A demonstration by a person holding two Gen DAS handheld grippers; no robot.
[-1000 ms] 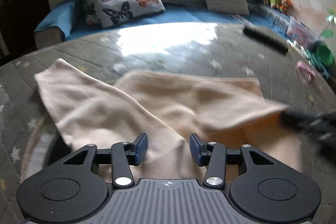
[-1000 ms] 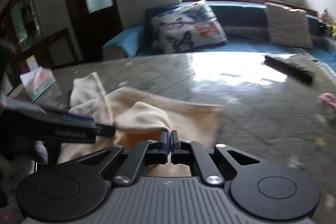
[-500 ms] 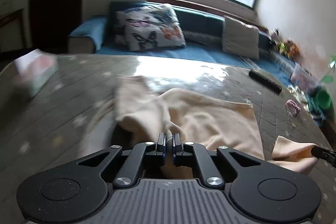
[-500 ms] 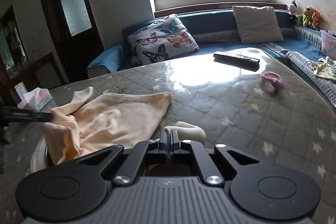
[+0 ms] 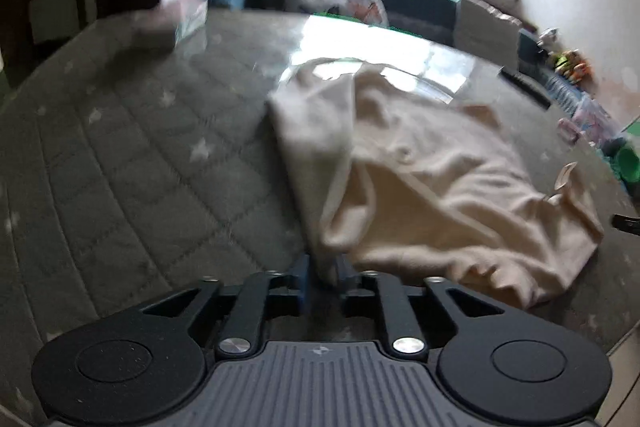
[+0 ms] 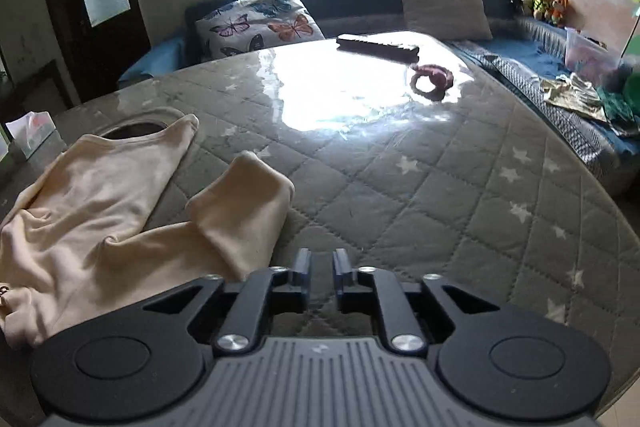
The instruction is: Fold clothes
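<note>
— Where's the cream garment [image 5: 420, 179] lying?

— Spread out and rumpled on the quilted, star-patterned counter [image 6: 420, 187]. In the right wrist view it [image 6: 92, 211] sits to the left, neck opening toward the far side, one sleeve folded across toward the middle.

— And the left claw [image 5: 323, 281]?

— Its jaws are opening, with a corner of the cloth hanging between them. The picture is blurred there, so I cannot tell whether the pads press on it or have let go.

— The right claw [image 6: 322, 273]?

— Opening too, parted with nothing between the jaws, only the quilted surface below. The sleeve's edge lies just beside its left finger, apart from it.

— What else is around?

— A pink ring-shaped thing [image 6: 434, 79] and a dark remote [image 6: 378, 46] lie on the far, sunlit part of the counter, well apart from the garment. A tissue box [image 6: 34, 133] stands at the left edge. Beyond runs a blue sofa [image 6: 532, 51] with a butterfly cushion [image 6: 256, 23] and a plain cushion [image 6: 444, 5].
</note>
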